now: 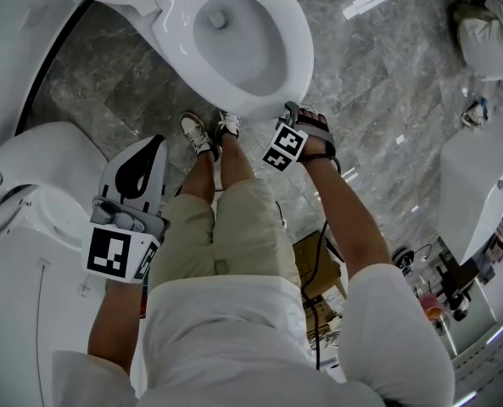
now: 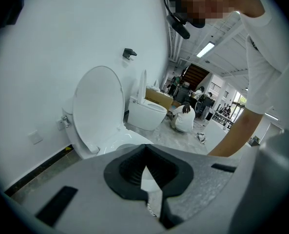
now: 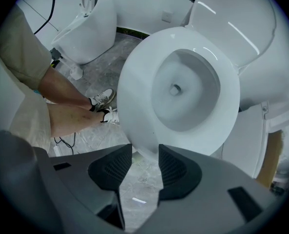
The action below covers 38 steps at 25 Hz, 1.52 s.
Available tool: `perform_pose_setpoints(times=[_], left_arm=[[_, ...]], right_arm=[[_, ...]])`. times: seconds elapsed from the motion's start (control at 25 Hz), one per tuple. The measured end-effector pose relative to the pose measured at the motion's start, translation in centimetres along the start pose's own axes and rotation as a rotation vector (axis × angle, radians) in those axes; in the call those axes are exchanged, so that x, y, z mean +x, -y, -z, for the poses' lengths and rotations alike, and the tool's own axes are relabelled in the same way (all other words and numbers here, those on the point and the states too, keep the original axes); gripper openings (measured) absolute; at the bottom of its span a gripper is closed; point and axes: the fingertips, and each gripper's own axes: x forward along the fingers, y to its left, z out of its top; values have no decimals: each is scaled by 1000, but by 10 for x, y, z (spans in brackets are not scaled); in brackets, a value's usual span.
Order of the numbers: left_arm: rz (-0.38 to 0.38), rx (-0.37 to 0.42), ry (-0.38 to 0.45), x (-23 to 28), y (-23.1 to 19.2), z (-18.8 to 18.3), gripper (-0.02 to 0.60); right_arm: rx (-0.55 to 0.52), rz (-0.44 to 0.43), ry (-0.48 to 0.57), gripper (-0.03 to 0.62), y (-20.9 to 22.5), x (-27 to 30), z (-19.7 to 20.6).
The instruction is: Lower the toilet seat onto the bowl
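The toilet seat (image 3: 134,91) is appearing to lie flat on the bowl (image 1: 234,45), its ring framing the basin with no gap showing at the front edge. The white-on-white surfaces are making the seam hard to confirm, so this is being recorded as probable, not certain. The lid (image 3: 232,23) is standing upright behind it, leaving the ring fully exposed.

The right tool (image 3: 144,151) is hovering just beside the front rim of the seat, pointing along the ring toward the hinge. Its jaws are standing apart, with only grey floor (image 1: 387,75) showing between the pads, so nothing is being gripped. That position is fitting a tool working at the ring's free end, where the seat is easiest to guide down or let go.

The left tool (image 2: 144,149) is hanging at the person's left hip, well apart from the toilet and clenched tip to tip on nothing. It is taking no part in the work and is being kept clear of the seat's path.

The person is standing directly in front of the bowl, with shoes (image 1: 209,130) near its front edge, presumably to reach the ring without stretching. A second white fixture (image 1: 30,185) is sitting near the left tool.

Judgement: the lowering is looking complete or nearly so, and drawing the right tool clear is what is remaining.
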Motion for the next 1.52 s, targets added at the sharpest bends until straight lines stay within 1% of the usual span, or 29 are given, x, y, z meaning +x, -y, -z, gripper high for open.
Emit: perform_pose_setpoints(times=[0.08,0.28,0.44,0.56,0.64,0.76,0.96,1.04,1.24,1.36,1.52], left_arm=[[-2,10,12,-5,2,-8,-6],[-8,30,55,-13,7,-29,-6],[-14,40,79,-18,14,-40,-6],[-28,30,92,-26,20,-49,-6],[-37,24,119,-40,28,-66,-6],[-36,59,171,-60,42,-100,-6],[-72,101,229,-94,39,-142,-6],[-87,113,250,-109,38,-154,-6],[-119,143,318,-136,32,-189,-6],[-139,164,358,-154,32,-210,-6],[-173,181,413,-181,25,-231,-6]], right_arm=[[26,23,4,129,-2,-8,0],[161,80,86,96,14,-38,-3],[225,126,126,20,31,-67,-4],[294,130,162,2,40,-93,-8],[345,120,187,0,40,-116,-10],[449,103,231,0,46,-151,-11],[707,64,359,-2,72,-212,-32],[779,63,417,-2,82,-238,-41],[850,125,549,-2,127,-298,-55],[897,135,624,-3,144,-334,-57],[943,155,756,-3,166,-386,-68]])
